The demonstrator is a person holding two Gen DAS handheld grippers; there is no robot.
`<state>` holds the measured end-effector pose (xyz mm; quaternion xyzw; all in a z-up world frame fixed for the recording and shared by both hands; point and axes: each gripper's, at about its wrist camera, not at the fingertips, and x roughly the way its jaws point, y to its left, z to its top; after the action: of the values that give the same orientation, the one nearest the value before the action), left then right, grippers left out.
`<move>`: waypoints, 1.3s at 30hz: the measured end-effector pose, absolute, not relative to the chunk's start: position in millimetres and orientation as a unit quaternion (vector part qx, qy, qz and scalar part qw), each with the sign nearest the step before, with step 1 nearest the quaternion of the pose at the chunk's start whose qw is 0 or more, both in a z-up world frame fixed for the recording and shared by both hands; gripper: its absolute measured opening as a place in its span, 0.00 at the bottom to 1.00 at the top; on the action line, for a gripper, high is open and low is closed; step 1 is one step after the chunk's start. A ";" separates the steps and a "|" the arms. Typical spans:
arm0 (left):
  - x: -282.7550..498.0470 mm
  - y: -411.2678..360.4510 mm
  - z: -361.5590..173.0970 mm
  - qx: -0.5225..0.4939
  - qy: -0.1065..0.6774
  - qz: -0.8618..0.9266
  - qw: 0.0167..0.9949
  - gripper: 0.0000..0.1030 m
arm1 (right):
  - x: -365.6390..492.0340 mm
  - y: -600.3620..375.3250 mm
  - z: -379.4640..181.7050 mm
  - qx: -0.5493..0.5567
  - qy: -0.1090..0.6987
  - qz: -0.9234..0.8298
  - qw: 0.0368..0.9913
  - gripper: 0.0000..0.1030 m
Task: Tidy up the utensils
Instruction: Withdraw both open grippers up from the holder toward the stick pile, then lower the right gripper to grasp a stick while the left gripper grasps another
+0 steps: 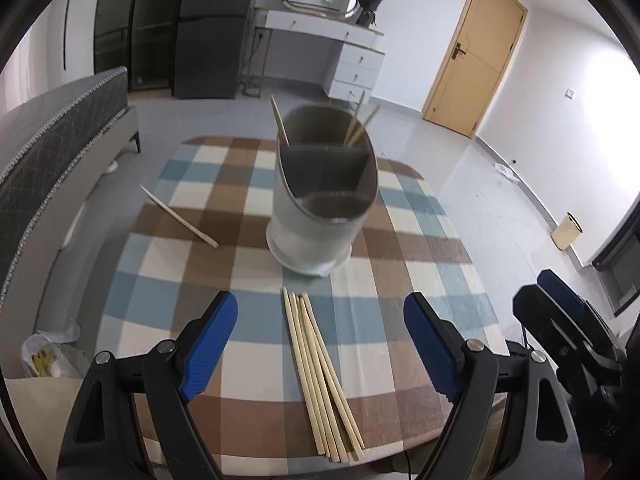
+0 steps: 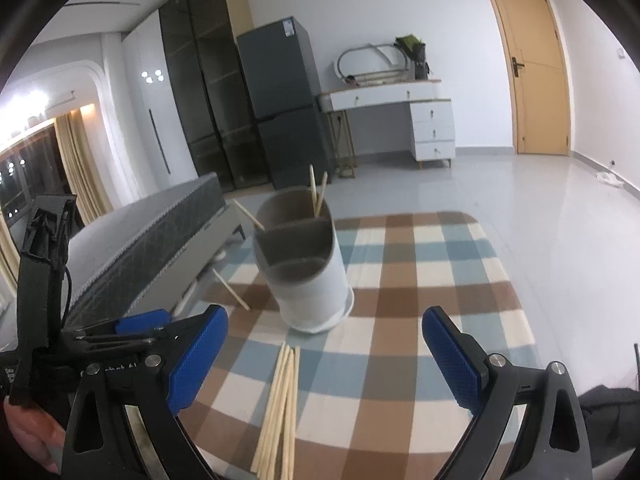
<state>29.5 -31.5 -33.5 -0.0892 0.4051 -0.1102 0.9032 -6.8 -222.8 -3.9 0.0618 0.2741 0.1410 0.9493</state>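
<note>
Left wrist view looks down over the surface (image 1: 224,184), covered in a blue, brown and cream checked cloth, with the left tool (image 1: 320,344) standing wide, nothing between its blue pads (image 1: 208,344). A bundle of wooden chopsticks (image 1: 320,372) lies on the cloth directly below the gap, its tips pointing toward the grey utensil holder (image 1: 320,216) just beyond. That holder is divided into compartments; a few chopsticks (image 1: 356,126) stand in its far compartment, leaning on the rim. One loose chopstick (image 1: 178,216) lies apart near the cloth's left edge. The right tool (image 1: 560,320) shows at the right edge of this view. From the right wrist view, the right tool (image 2: 324,364) is also spread wide and empty, hovering over the same bundle (image 2: 280,404), with the holder (image 2: 308,264) ahead and the left tool (image 2: 132,328) close beside it on the left.
</note>
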 end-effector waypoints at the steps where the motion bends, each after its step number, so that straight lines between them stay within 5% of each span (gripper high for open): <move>1: 29.9 -31.7 -37.8 -0.089 0.409 -0.111 0.901 0.79 | -6.2 -222.0 -6.8 0.061 0.277 0.139 0.949 0.96; 16: 54.4 -2.3 -85.7 -0.138 0.497 -0.043 0.855 0.79 | 30.3 -209.1 -51.2 0.052 0.390 0.109 0.913 0.95; 25: 67.8 30.2 -105.4 -0.183 0.532 0.039 0.826 0.79 | 56.7 -182.5 -89.5 0.033 0.465 0.135 0.874 0.81; 39: 83.7 52.7 -126.3 -0.230 0.567 0.065 0.788 0.79 | 103.7 -124.4 -136.9 -0.066 0.517 0.163 0.838 0.32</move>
<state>83.7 52.7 -126.3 -0.2300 0.5673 0.0653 0.7880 103.7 -124.4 -136.9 -0.0657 0.5170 0.1628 0.8378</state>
